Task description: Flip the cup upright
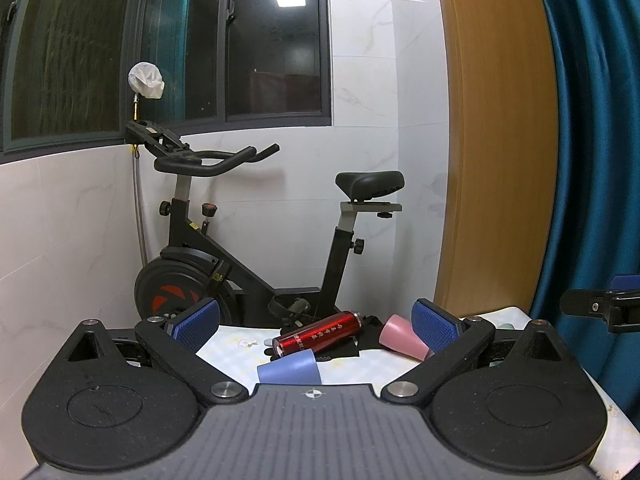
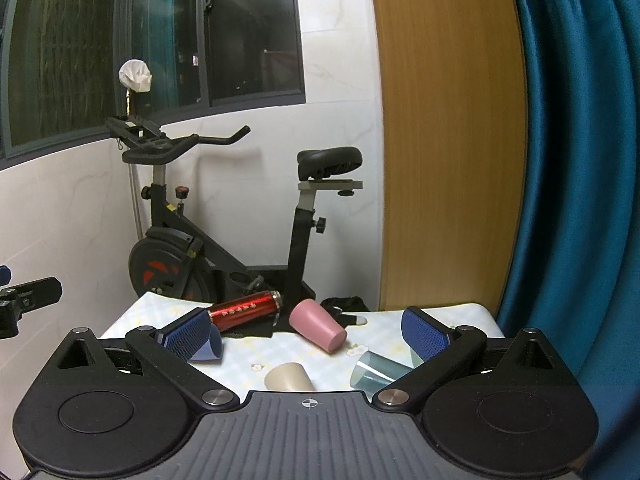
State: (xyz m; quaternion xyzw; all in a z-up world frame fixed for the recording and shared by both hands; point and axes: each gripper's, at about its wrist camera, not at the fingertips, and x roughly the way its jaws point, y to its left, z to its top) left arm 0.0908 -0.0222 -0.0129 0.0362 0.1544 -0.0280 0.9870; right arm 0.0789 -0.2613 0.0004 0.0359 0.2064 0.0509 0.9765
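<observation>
The left gripper (image 1: pixel 316 326) hangs with its jaws spread wide and nothing between them, and the right gripper (image 2: pixel 308 332) is likewise released and empty. On the table (image 2: pixel 384 320) the red bottle (image 2: pixel 246 309) lies on its side as the landmark. Just right of it the pink cup (image 2: pixel 318 330) lies tipped over. In front of the bottle a blue cup (image 1: pixel 289 368) lies down; further forward are a beige cup (image 2: pixel 289 377) and a clear teal cup (image 2: pixel 376 374), also on its side.
</observation>
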